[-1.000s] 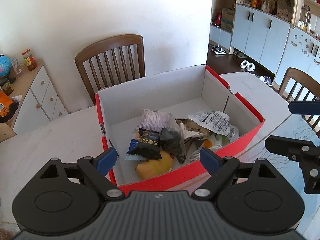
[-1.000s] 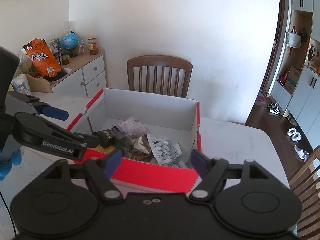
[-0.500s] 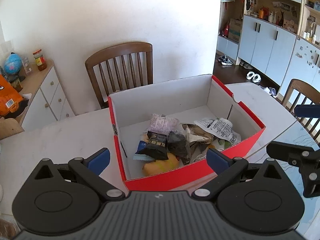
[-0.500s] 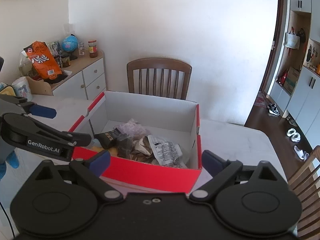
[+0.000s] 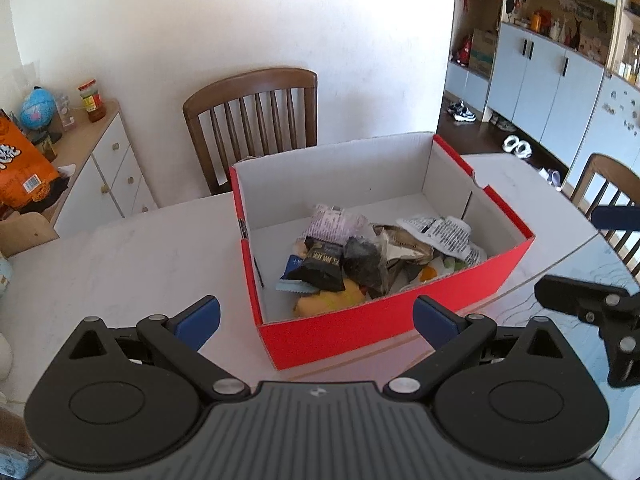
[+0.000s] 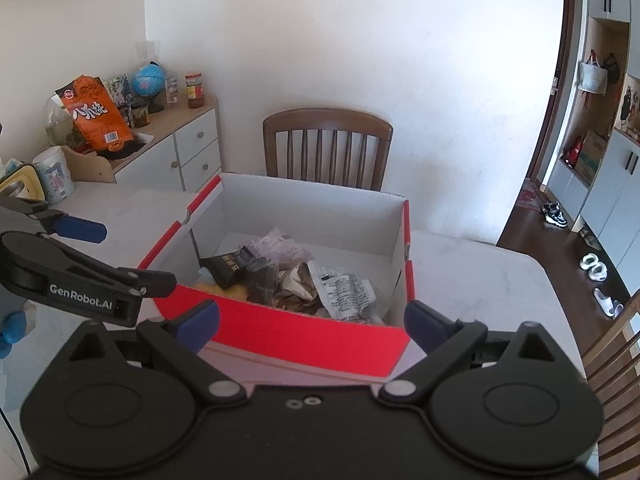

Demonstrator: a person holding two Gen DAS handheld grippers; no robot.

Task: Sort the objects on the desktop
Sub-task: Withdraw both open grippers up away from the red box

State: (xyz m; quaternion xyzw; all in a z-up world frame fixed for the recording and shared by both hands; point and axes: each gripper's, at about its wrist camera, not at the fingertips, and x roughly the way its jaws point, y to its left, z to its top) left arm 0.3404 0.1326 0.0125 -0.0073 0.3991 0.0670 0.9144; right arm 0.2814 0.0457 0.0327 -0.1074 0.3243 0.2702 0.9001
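A red shoebox with white inner walls stands open on the white table. In it lie several snack wrappers: a black packet, a white printed wrapper and something yellow. My left gripper hovers open before the box's near left corner, with nothing between its blue pads. My right gripper is open too and empty, facing the box from its other near corner. Each gripper shows in the other's view: the right gripper at the right edge, the left gripper at the left.
A wooden chair stands behind the table against the wall. A second chair is at the right. The white sideboard at the left carries an orange snack bag, a globe and jars. A printed tin stands at the table's left end.
Both grippers' jaws have spread wider. The left gripper has drawn back a little to the left, so the box sits smaller and further right in its view. The right gripper stayed put.
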